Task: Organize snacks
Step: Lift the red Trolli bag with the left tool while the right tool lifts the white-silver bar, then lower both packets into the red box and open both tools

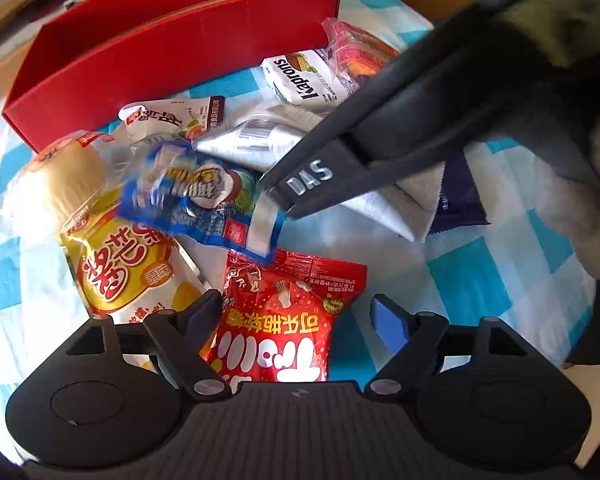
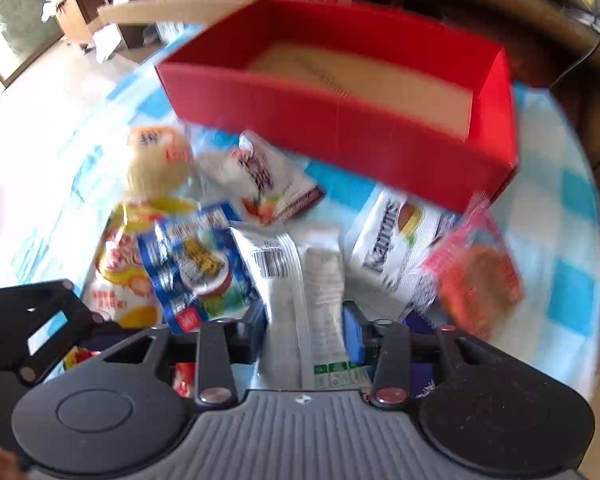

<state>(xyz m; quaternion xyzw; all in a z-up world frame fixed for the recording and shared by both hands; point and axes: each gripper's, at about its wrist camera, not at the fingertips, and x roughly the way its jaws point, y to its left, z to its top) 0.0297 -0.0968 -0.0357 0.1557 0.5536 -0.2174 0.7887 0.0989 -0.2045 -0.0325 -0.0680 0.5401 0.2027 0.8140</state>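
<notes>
1. Right wrist view: the red box [image 2: 340, 136] is seen holding no snacks, so nothing is judged sorted yet; every packet lies on the checked table [image 2: 560, 216].
2. The right gripper [image 2: 306, 320] has its jaws pinching a silver-white packet [image 2: 296, 280], near the box; its long axis runs along the fingers, toward the box.
3. The left gripper [image 1: 300, 312] is held with jaws spread above a red gummy bag [image 1: 288, 320].
</notes>
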